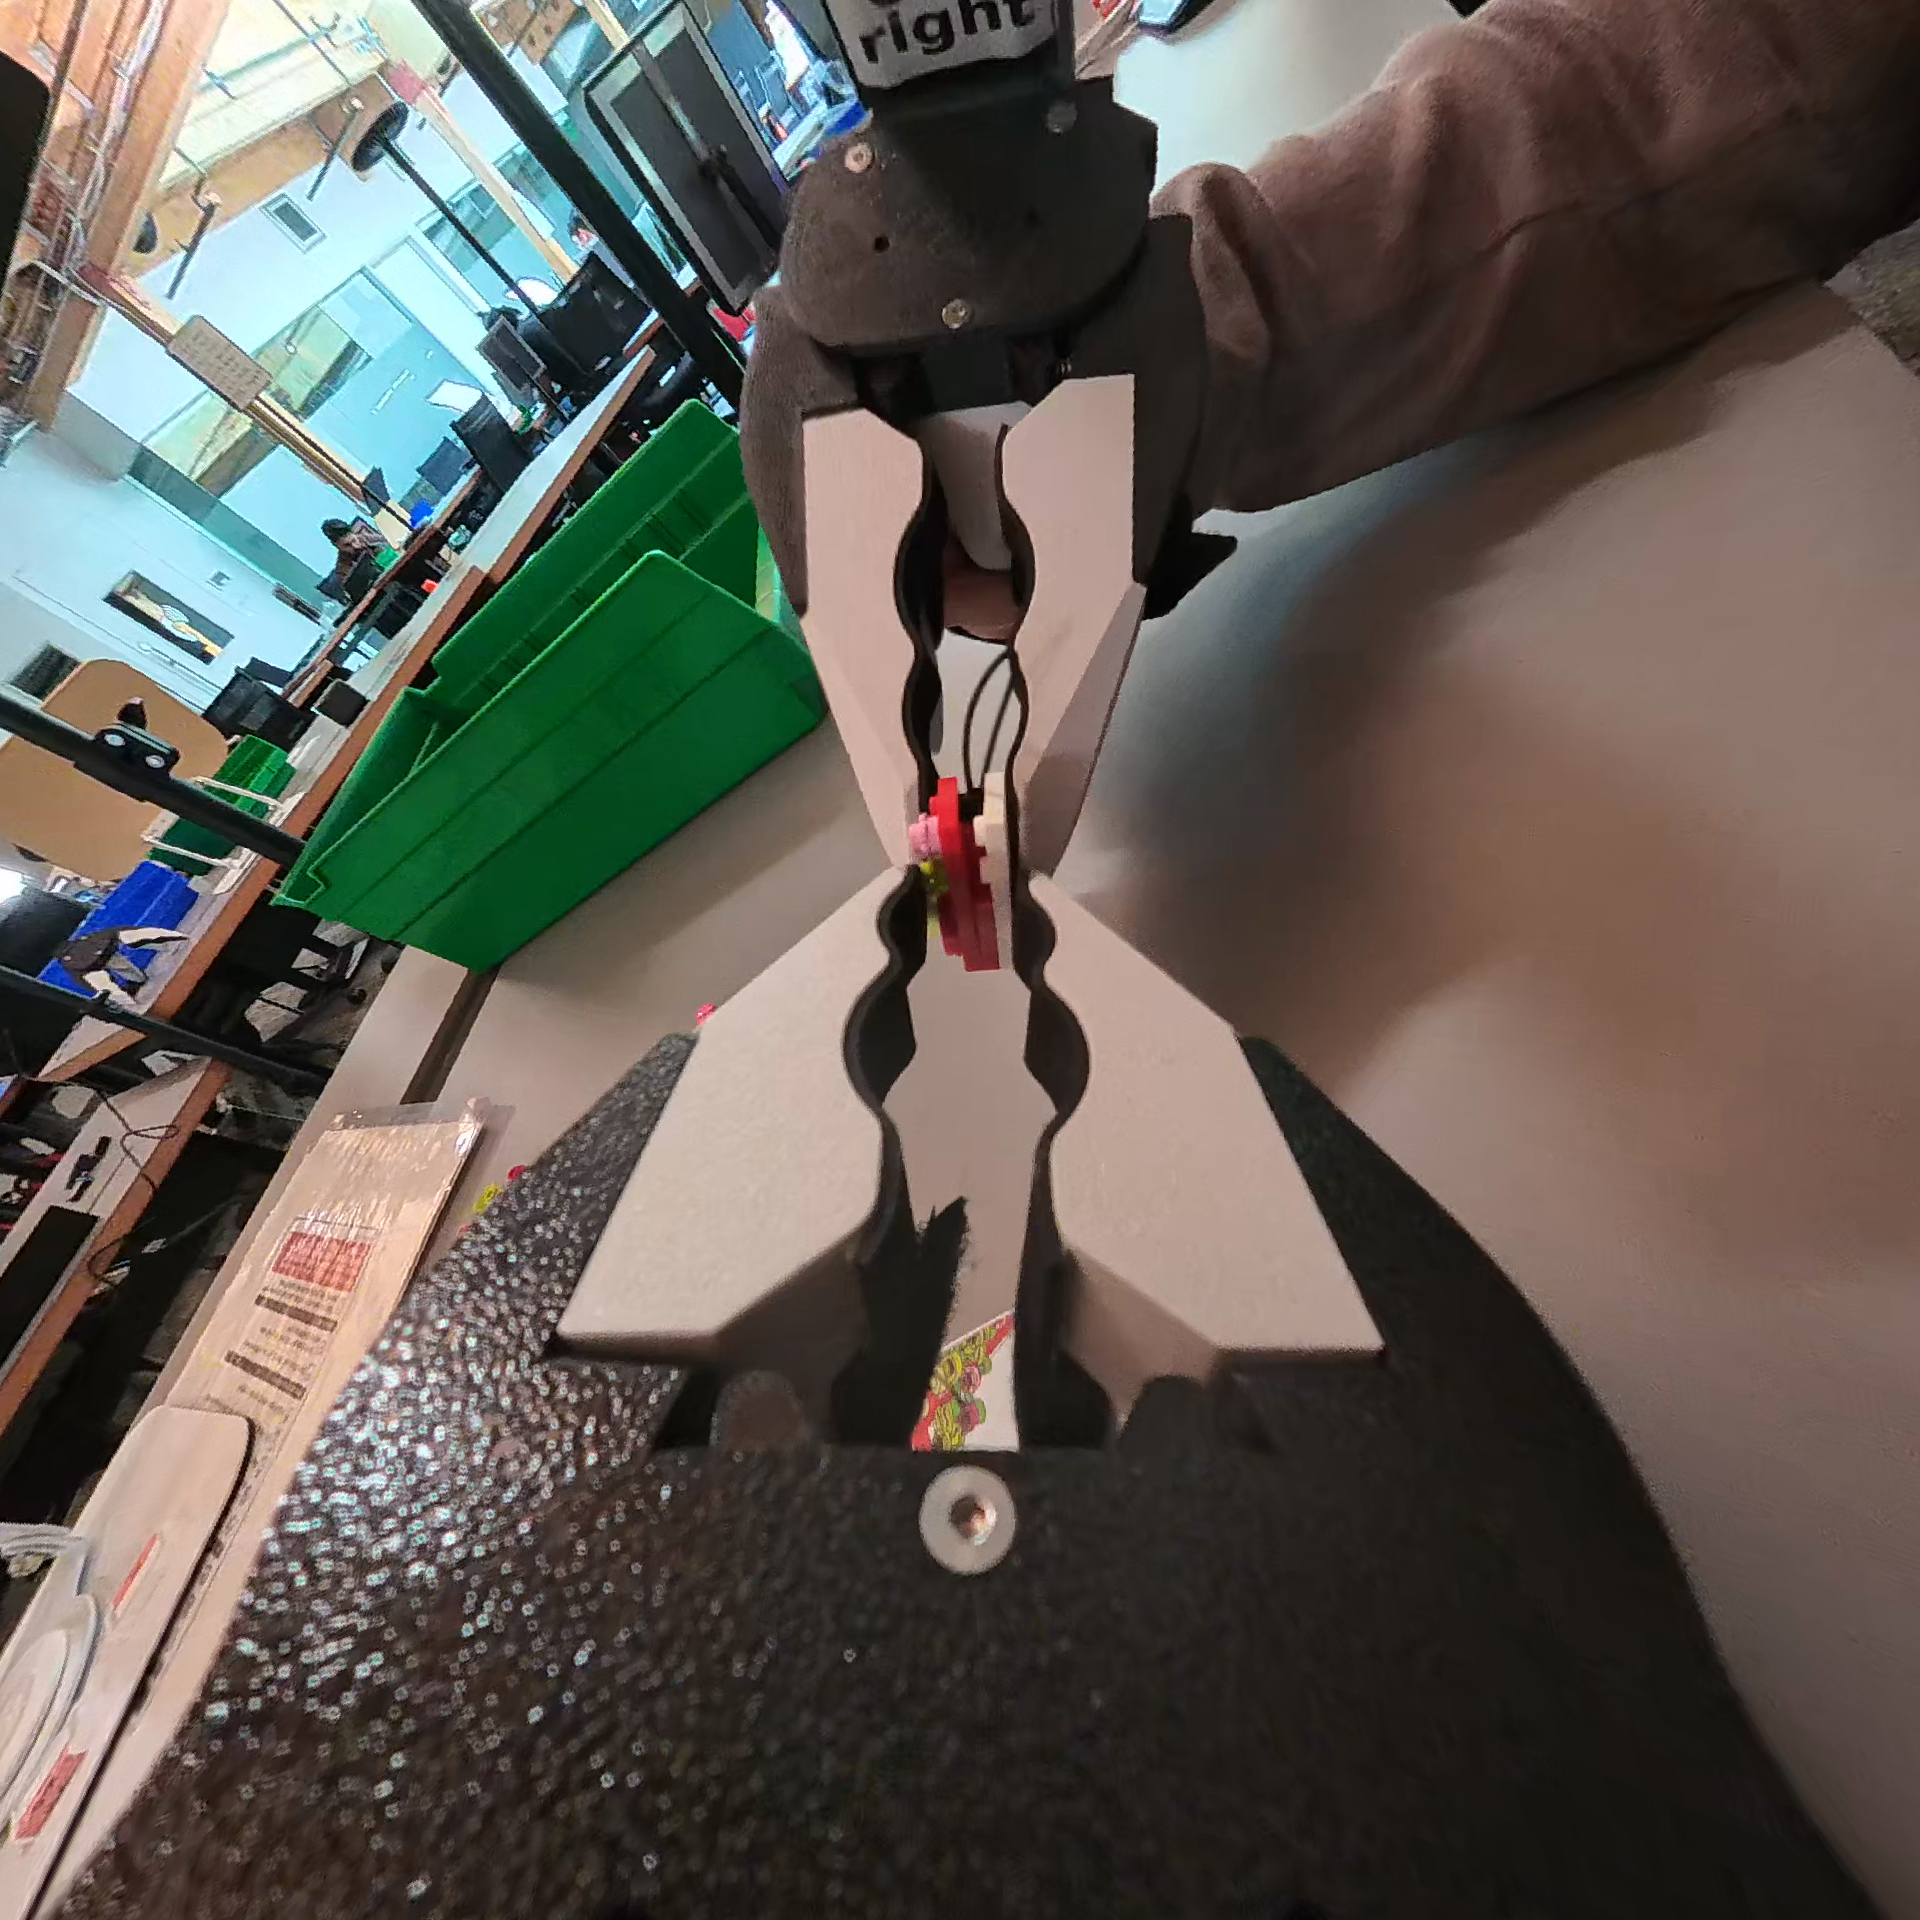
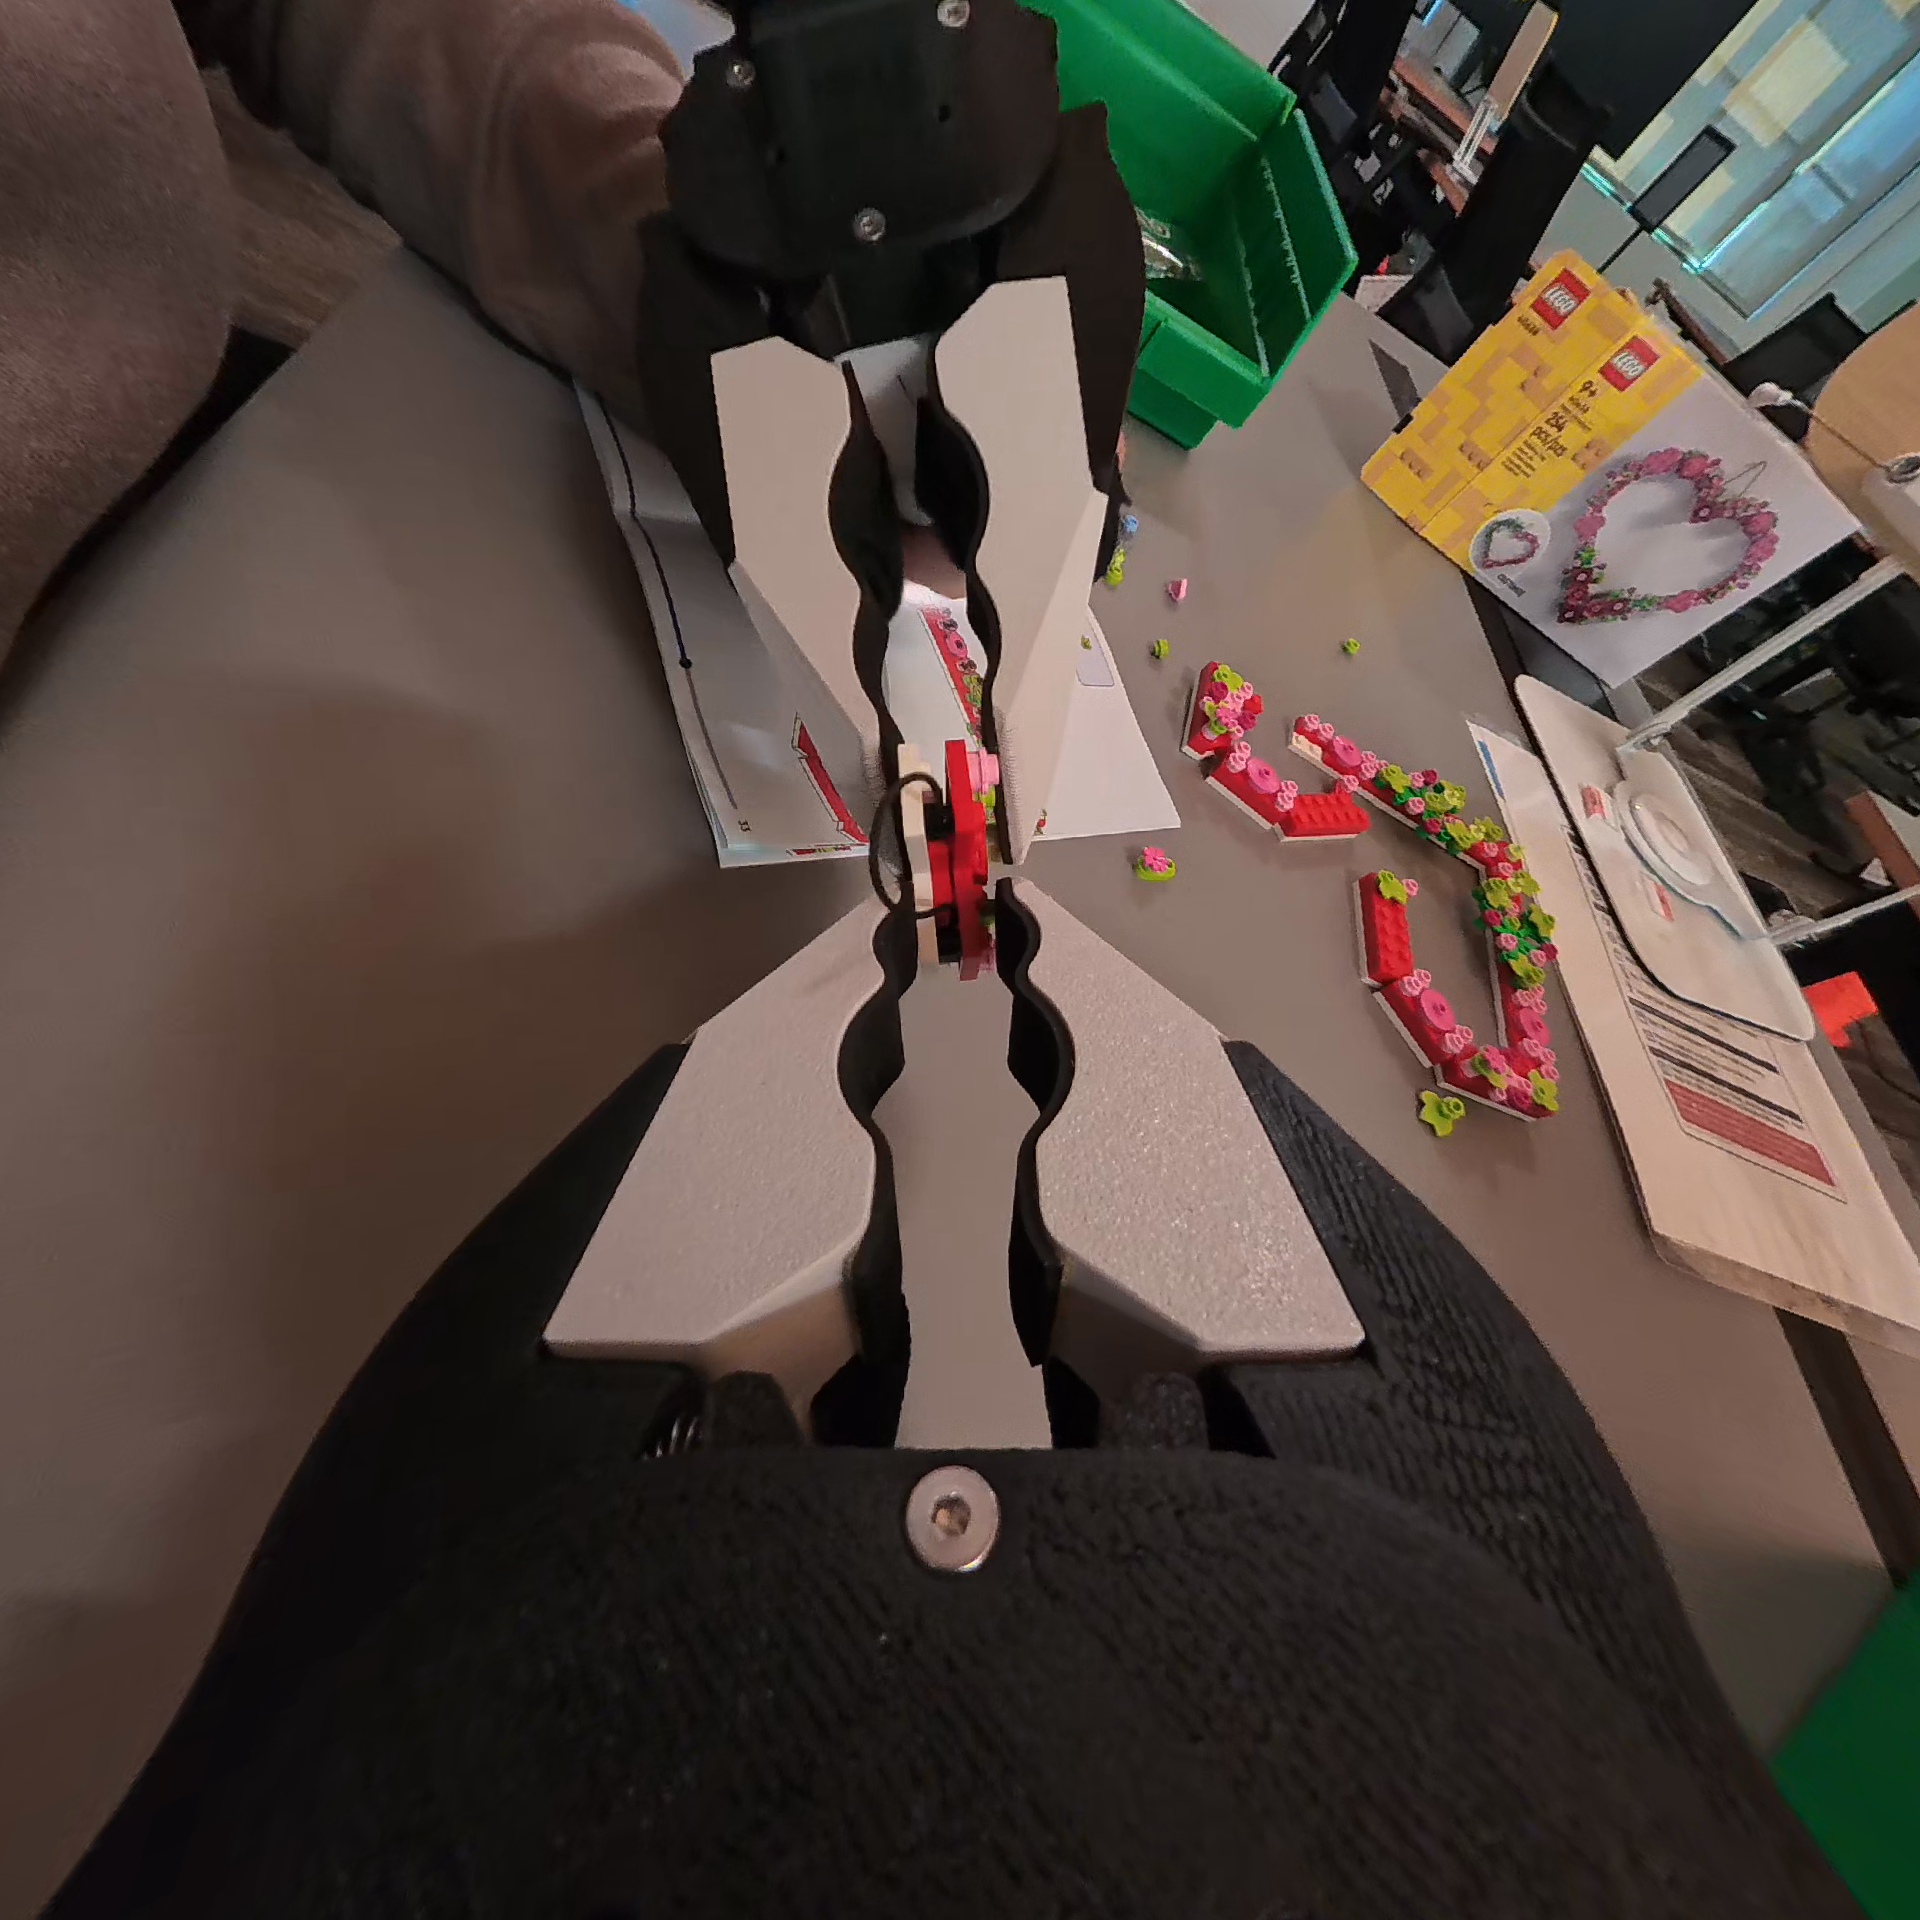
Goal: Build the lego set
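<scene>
Bare table [image 2: 364, 831] left; lego segments [image 2: 1455, 894] and green bins [image 1: 582, 748] crowd elsewhere.

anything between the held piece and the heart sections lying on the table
Nothing visible. Both claws, left and right, pinch the piece; only bare table and one loose flower lie before the heart sections.

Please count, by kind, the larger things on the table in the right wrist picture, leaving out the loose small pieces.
Built red lego sections: 3
Green bins: 1
Yellow lego box: 1
Instruction booklet: 1
Wooden board: 1
Total: 7
</scene>
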The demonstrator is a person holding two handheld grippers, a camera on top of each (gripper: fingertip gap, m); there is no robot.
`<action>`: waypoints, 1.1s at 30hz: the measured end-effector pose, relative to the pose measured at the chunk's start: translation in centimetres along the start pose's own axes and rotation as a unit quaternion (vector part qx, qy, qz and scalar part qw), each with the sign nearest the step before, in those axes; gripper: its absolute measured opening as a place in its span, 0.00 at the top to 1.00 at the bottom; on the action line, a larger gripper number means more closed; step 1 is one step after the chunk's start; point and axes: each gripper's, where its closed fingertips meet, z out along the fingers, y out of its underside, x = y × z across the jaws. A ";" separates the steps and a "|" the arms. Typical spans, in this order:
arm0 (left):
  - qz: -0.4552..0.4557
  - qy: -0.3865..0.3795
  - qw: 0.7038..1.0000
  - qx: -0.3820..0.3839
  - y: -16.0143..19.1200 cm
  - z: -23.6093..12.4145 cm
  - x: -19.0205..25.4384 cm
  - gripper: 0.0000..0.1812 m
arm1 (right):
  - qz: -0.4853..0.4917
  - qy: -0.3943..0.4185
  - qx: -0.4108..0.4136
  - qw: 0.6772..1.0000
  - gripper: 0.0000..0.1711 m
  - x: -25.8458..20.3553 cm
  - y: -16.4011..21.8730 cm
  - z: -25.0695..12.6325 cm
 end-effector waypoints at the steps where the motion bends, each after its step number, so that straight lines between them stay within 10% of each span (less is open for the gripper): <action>1: -0.004 0.001 1.000 0.002 -0.1 0.0 0.0 0.92 | 0.004 0.000 0.003 1.000 0.93 0.0 -0.1 0.0; 18: -0.087 -0.006 0.993 0.074 -0.9 -1.1 -1.9 0.92 | 0.116 -0.001 0.082 0.990 0.81 1.2 -2.0 -0.3; 33: -0.278 0.112 0.879 0.371 -7.4 -6.1 -2.8 0.93 | 0.114 0.022 0.271 0.956 0.92 0.7 -9.8 -2.3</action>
